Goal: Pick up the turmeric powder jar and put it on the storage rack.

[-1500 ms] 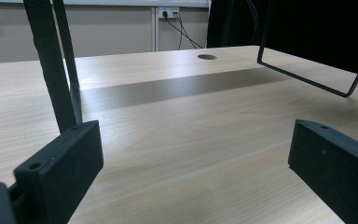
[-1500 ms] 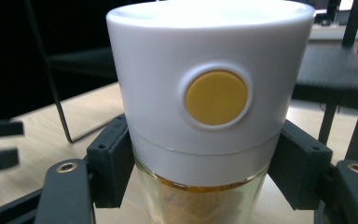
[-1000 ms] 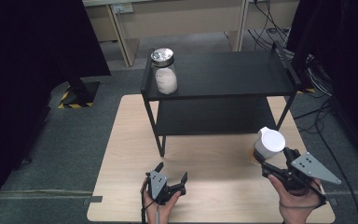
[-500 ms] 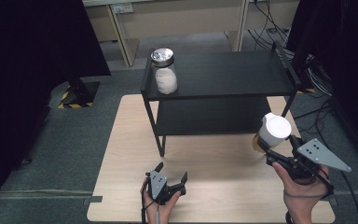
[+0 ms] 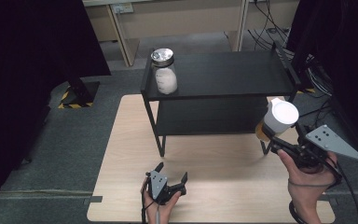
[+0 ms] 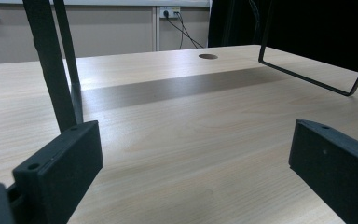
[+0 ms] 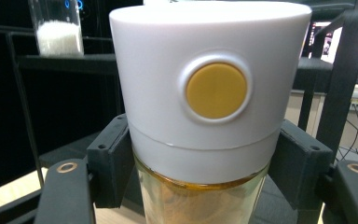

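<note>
My right gripper (image 5: pixel 271 136) is shut on a glass jar (image 5: pixel 278 117) with a white lid and amber contents, held in the air at the right end of the black two-level shelf (image 5: pixel 223 70). In the right gripper view the jar (image 7: pixel 205 107) stands upright between both pads, its lid showing a round yellow button. A second jar (image 5: pixel 164 72) with a silver lid and white contents stands on the shelf's top left; it is also at the far left as the jar of white grains (image 7: pixel 58 28). My left gripper (image 5: pixel 170 178) rests open and empty near the table's front edge.
The light wooden table (image 5: pixel 205 158) carries the shelf, whose thin black legs (image 6: pixel 51 65) and wire foot (image 6: pixel 307 77) stand ahead of the left gripper. A round hole (image 6: pixel 208 56) is in the tabletop. Cables and dark curtains lie beyond the table.
My right gripper has lifted the white-lidded jar and carried it rightward and away, toward the shelf's right end. The left gripper has stayed put.
</note>
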`<state>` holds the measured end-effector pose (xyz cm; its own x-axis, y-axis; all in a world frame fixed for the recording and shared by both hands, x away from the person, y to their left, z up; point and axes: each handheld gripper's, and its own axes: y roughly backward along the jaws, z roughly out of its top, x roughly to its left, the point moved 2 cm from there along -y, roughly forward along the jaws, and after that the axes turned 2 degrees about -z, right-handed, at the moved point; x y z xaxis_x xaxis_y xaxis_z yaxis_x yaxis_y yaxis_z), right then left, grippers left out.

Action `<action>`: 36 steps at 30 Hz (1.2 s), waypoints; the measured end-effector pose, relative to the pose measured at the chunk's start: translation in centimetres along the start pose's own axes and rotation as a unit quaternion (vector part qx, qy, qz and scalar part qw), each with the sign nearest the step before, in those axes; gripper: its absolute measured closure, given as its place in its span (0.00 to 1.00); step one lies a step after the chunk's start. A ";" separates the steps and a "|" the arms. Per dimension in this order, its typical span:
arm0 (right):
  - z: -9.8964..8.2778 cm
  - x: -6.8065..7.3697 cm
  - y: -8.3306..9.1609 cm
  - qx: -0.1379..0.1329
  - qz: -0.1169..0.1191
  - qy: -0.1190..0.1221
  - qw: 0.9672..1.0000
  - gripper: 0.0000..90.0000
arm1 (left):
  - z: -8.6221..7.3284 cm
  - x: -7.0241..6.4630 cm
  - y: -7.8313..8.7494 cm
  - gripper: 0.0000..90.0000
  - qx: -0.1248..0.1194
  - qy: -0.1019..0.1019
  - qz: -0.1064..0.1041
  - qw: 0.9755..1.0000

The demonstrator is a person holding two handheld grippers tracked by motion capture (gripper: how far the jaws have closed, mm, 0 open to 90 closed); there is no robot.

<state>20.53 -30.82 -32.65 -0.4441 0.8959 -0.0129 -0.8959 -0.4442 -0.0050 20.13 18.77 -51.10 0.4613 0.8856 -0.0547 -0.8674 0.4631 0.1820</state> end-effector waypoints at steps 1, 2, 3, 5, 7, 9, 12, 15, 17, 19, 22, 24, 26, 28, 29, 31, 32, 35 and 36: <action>0.2 0.0 0.0 -0.002 0.000 -0.001 1.000 0.34 | 0.0 0.0 0.0 0.03 0.000 0.000 0.000 1.000; 0.4 -0.1 0.0 -0.003 0.000 -0.003 1.000 0.34 | 0.0 0.0 0.0 0.03 0.000 0.000 0.000 1.000; 0.6 -0.2 0.0 -0.004 0.000 -0.004 1.000 0.34 | 0.0 0.0 0.0 0.03 0.000 0.000 0.000 1.000; 0.9 -0.2 -0.1 -0.006 -0.002 -0.005 1.000 0.34 | 0.0 0.0 0.0 0.03 -0.001 -0.001 0.000 1.000; 1.3 -0.3 -0.1 -0.006 -0.002 -0.007 1.000 0.34 | 0.0 0.0 0.0 0.03 0.000 -0.001 0.000 1.000; 1.5 -0.4 -0.2 -0.006 -0.002 -0.006 1.000 0.34 | 0.0 0.0 0.0 0.03 0.000 -0.002 0.001 1.000; 1.8 -0.4 -0.2 -0.007 -0.004 -0.007 1.000 0.34 | 0.0 0.0 0.0 0.03 0.000 -0.002 0.000 1.000; 2.2 -0.4 -0.2 -0.009 -0.005 -0.006 1.000 0.34 | 0.0 0.0 0.0 0.03 0.001 -0.002 0.000 1.000; 2.5 -0.3 -0.2 -0.011 -0.005 -0.006 1.000 0.34 | 0.0 0.0 0.0 0.03 0.001 -0.002 0.000 1.000; 2.9 -0.3 -0.2 -0.014 -0.005 -0.008 1.000 0.34 | 0.0 -0.1 0.0 0.03 0.001 -0.002 0.001 1.000; 3.4 -0.4 -0.3 -0.018 -0.004 -0.009 1.000 0.34 | 0.0 0.0 0.0 0.03 0.001 -0.002 0.001 1.000; 3.8 -0.3 -0.4 -0.020 -0.005 -0.008 1.000 0.34 | 0.0 0.0 0.0 0.03 0.001 -0.002 0.001 1.000; 4.2 -0.3 -0.5 -0.020 -0.005 -0.007 1.000 0.34 | 0.0 -0.1 0.0 0.03 0.001 -0.003 0.000 1.000; 4.4 -0.3 -0.6 -0.020 -0.005 -0.007 1.000 0.34 | 0.0 -0.1 0.0 0.03 0.001 -0.003 0.001 1.000; 4.5 -0.3 -0.6 -0.020 -0.005 -0.007 1.000 0.34 | 0.0 -0.1 0.0 0.03 0.001 -0.003 0.000 1.000; 4.8 -0.3 -0.7 -0.021 -0.005 -0.007 1.000 0.34 | 0.0 -0.1 0.0 0.03 0.001 -0.003 0.000 1.000; 4.9 -0.3 -0.8 -0.021 -0.004 -0.008 1.000 0.34 | 0.0 -0.1 0.0 0.03 0.001 -0.003 0.000 1.000; 5.3 -0.4 -1.0 -0.022 -0.004 -0.009 1.000 0.34 | 0.0 -0.1 0.0 0.03 0.001 -0.004 0.001 1.000; 5.4 -0.4 -1.0 -0.023 -0.005 -0.010 1.000 0.34 | 0.0 -0.1 0.0 0.03 0.001 -0.004 0.001 1.000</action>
<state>21.57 -30.64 -27.23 -0.4365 0.8997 0.0067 -0.8987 -0.4356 -0.0508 20.09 18.72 -51.07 0.4616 0.8858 -0.0475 -0.8676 0.4620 0.1836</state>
